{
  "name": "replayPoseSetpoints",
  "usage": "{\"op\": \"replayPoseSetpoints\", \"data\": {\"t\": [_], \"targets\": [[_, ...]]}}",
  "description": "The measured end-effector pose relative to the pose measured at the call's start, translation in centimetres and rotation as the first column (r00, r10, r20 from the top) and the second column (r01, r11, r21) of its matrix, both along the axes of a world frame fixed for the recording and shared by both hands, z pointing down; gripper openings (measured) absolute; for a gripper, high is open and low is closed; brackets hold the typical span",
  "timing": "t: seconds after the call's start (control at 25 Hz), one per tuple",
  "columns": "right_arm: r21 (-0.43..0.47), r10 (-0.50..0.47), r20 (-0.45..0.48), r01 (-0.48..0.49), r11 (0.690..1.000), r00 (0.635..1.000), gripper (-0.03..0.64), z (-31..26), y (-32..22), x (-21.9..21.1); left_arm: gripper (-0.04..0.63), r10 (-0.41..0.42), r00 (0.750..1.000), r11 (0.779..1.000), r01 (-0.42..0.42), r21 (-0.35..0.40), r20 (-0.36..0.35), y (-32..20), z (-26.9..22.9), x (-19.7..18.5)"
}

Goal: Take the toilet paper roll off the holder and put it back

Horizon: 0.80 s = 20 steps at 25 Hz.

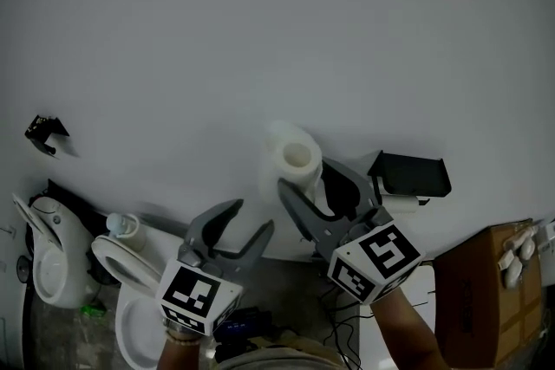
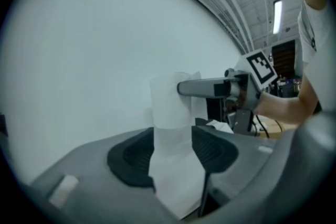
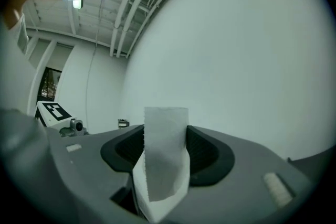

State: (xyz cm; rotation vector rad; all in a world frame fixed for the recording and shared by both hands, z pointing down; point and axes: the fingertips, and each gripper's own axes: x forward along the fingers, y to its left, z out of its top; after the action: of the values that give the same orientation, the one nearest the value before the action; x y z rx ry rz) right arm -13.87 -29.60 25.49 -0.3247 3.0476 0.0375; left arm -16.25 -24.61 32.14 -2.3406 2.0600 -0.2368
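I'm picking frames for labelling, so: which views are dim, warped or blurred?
Head view: dim and grey overall, though the toilet paper roll stands out pale. Left gripper view: fisheye bows the wall at its upper edge, corners go black, near foreground is soft. Right gripper view: same black corners, ceiling pipes curve, the roll's edges are crisp.

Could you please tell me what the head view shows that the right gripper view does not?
Only the head view: the toilet, the cardboard box, the black holder on the wall and the hollow core of the toilet paper roll. Only the right gripper view: ceiling pipes and a lit lamp. Both: the white wall, the roll, and the right gripper closed on it.
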Motion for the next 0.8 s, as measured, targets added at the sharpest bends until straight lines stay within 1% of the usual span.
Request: {"op": "replayPoseSetpoints", "data": {"t": [0.16,0.24,0.44,0.64,0.8], "targets": [[-0.007,-0.099,0.003,0.099,0.995,0.995,0.239,0.2,3.5,-2.7,0.227,-0.041,0.999,0.999,0.041,-0.014,0.017,1.9,0.4,-1.7],[-0.012,-0.140,0.003,0.140,0.990,0.990,0.239,0.3,5.0,-3.7,0.235,-0.065,0.998,0.998,0.066,-0.026,0.015,2.9,0.4,-2.4],[-0.034,-0.245,0.007,0.245,0.969,0.969,0.239,0.8,8.6,-5.8,0.239,-0.131,0.991,0.991,0.132,-0.031,0.037,5.0,0.8,-4.5],[-0.053,-0.303,0.001,0.302,0.952,0.953,0.239,1.6,11.0,-7.1,0.241,-0.173,0.984,0.983,0.174,-0.049,0.035,7.3,1.5,-5.6],[-0.094,-0.349,0.000,0.348,0.933,0.937,0.239,2.5,12.7,-7.9,0.241,-0.196,0.981,0.978,0.196,-0.070,0.008,8.7,2.3,-5.9]]}}
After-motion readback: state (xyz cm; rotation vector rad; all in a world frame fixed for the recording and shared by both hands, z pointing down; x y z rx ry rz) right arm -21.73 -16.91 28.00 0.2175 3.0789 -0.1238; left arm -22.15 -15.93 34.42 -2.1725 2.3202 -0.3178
